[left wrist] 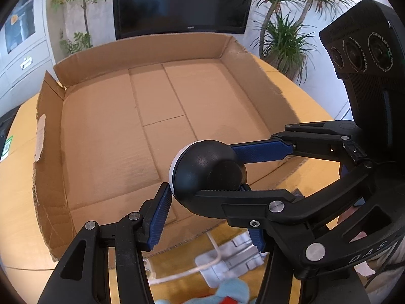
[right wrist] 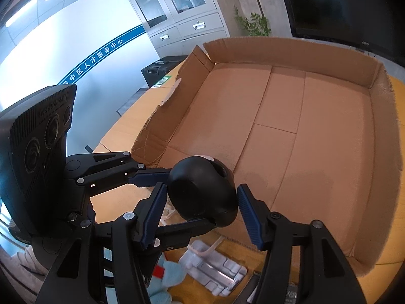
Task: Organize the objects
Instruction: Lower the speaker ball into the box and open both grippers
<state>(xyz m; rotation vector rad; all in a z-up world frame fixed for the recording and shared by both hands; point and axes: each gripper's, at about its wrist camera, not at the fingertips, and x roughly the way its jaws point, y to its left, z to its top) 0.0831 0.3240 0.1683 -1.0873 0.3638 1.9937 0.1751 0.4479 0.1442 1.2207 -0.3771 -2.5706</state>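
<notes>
My left claw (left wrist: pixel 207 202) and right claw (right wrist: pixel 202 188) both pinch the ball (left wrist: pixel 200 162) (over the box (left wrist: pixel 141 50) edge). A tug could drop it outside.

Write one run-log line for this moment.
item: black-and-white round device | between left claw and right claw | above near edge of brown cardboard tray | holder: unclear

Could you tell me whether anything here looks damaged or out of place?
Yes: the cardboard box is damaged. Its left wall has a ragged, torn top edge with a peeled white patch, and the far left corner is split open. The right wall's edge is also rough.
</notes>
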